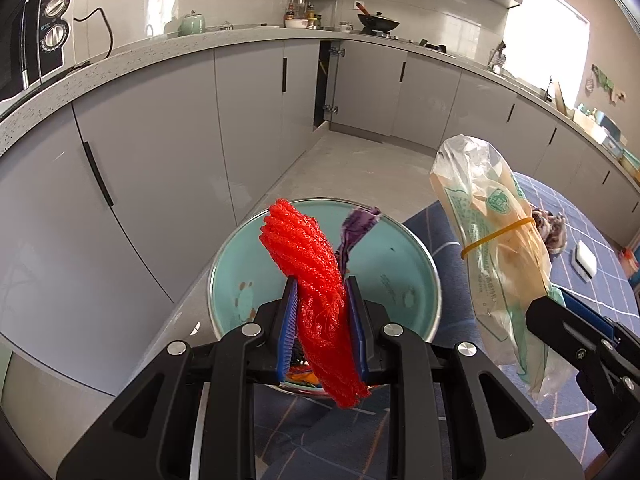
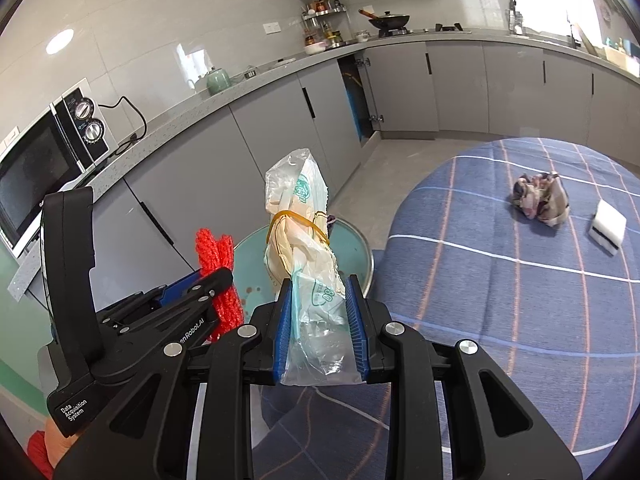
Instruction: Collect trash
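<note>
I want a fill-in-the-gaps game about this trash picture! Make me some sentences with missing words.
1. The left gripper is holding a bundle of net that is coloured ____.
2. The plastic bag in the right gripper has a yellow ____ band around it.
3. Below both grippers sits a round bin whose inside is coloured ____.
4. The crumpled wrapper lies on the checked ____.

Missing words: red; rubber; teal; tablecloth

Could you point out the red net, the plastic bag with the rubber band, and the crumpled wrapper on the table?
red net [image 1: 308, 256]: left wrist view, on its bunched upper part.
plastic bag [image 2: 304, 312]: right wrist view, on the clear part between the gripper pads.
crumpled wrapper [image 2: 540, 200]: right wrist view, on its middle.
</note>
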The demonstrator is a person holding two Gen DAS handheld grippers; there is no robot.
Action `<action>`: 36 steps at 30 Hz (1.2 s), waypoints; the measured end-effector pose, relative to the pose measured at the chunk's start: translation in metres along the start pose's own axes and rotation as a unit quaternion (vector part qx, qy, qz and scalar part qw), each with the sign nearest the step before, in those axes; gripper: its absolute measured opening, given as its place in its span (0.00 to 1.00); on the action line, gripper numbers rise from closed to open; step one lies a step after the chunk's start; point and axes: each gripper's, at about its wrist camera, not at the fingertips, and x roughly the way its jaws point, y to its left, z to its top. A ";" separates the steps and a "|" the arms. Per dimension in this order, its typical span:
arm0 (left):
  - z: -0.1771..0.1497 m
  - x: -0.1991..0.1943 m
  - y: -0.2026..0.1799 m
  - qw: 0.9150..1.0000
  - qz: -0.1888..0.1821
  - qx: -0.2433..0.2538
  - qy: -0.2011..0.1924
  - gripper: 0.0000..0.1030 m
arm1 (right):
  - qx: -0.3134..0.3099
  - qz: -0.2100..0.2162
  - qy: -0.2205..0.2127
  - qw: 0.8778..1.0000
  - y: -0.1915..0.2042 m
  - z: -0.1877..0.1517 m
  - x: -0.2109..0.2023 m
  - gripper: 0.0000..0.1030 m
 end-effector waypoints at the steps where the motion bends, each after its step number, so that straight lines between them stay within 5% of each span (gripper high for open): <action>1: 0.000 0.000 0.001 1.000 0.001 -0.001 0.001 0.23 | 0.001 0.001 0.001 1.000 0.000 0.001 0.001 0.26; 36: 0.013 0.055 0.011 0.998 0.024 0.000 0.050 0.23 | 0.047 0.002 0.060 0.997 0.001 0.010 0.071 0.27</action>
